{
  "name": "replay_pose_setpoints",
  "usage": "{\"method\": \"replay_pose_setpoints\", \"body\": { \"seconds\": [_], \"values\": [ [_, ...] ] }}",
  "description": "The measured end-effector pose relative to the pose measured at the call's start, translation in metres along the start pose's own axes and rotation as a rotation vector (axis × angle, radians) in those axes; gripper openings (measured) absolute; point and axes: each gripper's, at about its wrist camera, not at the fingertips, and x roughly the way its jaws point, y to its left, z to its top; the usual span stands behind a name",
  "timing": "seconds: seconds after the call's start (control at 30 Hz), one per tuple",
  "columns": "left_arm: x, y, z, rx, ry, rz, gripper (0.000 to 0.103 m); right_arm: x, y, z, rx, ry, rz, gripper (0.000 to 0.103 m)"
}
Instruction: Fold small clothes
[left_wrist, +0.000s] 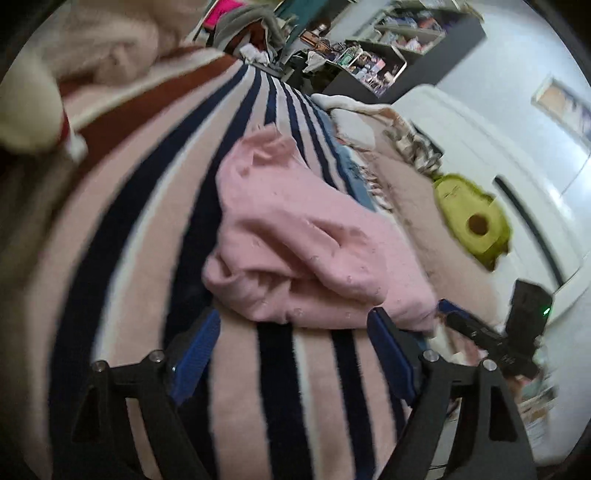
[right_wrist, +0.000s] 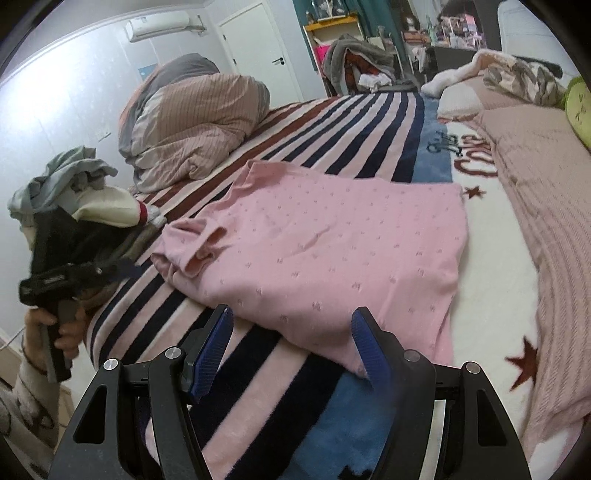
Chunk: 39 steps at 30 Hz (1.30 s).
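With the pink dotted top (right_wrist: 325, 243) part-folded on the striped blanket (right_wrist: 354, 122), both the left gripper (left_wrist: 295, 347) and right gripper (right_wrist: 291, 343) hover with fingers apart at its 6 o'clock edge, so pinching that hem looks next

Both views are evenly lit by soft indoor light with faint shadows. The left wrist view is smeared with motion blur across the striped blanket (left_wrist: 147, 229) and the green plush (left_wrist: 472, 218). The right wrist view is sharper; glare washes out the white wall (right_wrist: 55, 92) at upper left. Fisheye distortion bends straight lines near the edges, and dark vignetting rings both frames.
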Motion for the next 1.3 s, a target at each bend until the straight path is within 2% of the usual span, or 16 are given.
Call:
{"method": "replay_pose_setpoints", "body": {
  "seconds": [0.13, 0.27, 0.4, 0.53, 0.57, 0.6, 0.63, 0.67, 0.77, 0.8, 0.9, 1.0, 1.07, 1.17, 1.3],
  "values": [
    [0.014, 0.012, 0.001, -0.082, -0.022, -0.076, 0.079, 0.003, 0.001, 0.006, -0.030, -0.006, -0.030, 0.063],
    [0.027, 0.028, 0.004, -0.209, -0.046, -0.182, 0.079, 0.014, 0.000, 0.011, -0.030, 0.003, -0.012, 0.063],
    [0.042, 0.032, 0.013, -0.285, -0.084, -0.202, 0.079, 0.020, 0.004, 0.014, -0.044, -0.001, -0.001, 0.063],
    [0.051, 0.028, 0.020, -0.314, -0.100, -0.157, 0.078, 0.024, 0.009, 0.018, -0.069, -0.011, -0.003, 0.063],
    [0.053, 0.024, 0.021, -0.299, -0.102, -0.129, 0.070, 0.025, 0.011, 0.020, -0.078, -0.012, -0.006, 0.063],
    [0.054, 0.020, 0.022, -0.276, -0.107, -0.091, 0.062, 0.027, 0.011, 0.020, -0.084, -0.012, -0.010, 0.063],
    [0.055, 0.017, 0.024, -0.258, -0.112, -0.062, 0.043, 0.029, 0.012, 0.021, -0.096, -0.011, -0.021, 0.063],
    [0.056, 0.015, 0.026, -0.236, -0.117, -0.034, 0.028, 0.031, 0.012, 0.021, -0.102, -0.009, -0.035, 0.063],
    [0.058, -0.004, 0.035, -0.105, -0.121, 0.039, 0.018, 0.035, 0.011, 0.016, -0.123, 0.005, -0.058, 0.058],
    [0.058, -0.010, 0.037, -0.068, -0.124, 0.055, 0.018, 0.036, 0.010, 0.015, -0.129, 0.011, -0.061, 0.052],
    [0.058, -0.044, 0.048, 0.092, -0.148, 0.103, 0.016, 0.038, 0.006, 0.006, -0.134, 0.030, -0.047, 0.045],
    [0.062, -0.088, 0.056, 0.258, -0.160, 0.126, 0.015, 0.037, 0.001, 0.001, -0.109, 0.036, -0.022, 0.044],
    [0.070, -0.118, 0.058, 0.356, -0.149, 0.116, 0.015, 0.034, -0.003, -0.001, -0.084, 0.032, -0.002, 0.044],
    [0.092, -0.166, 0.050, 0.530, -0.108, 0.118, 0.014, 0.024, -0.011, -0.003, -0.041, 0.009, 0.023, 0.043],
    [0.132, -0.215, 0.022, 0.714, 0.005, 0.094, 0.014, -0.002, -0.026, -0.004, 0.005, -0.045, 0.009, 0.044]
  ]
}}
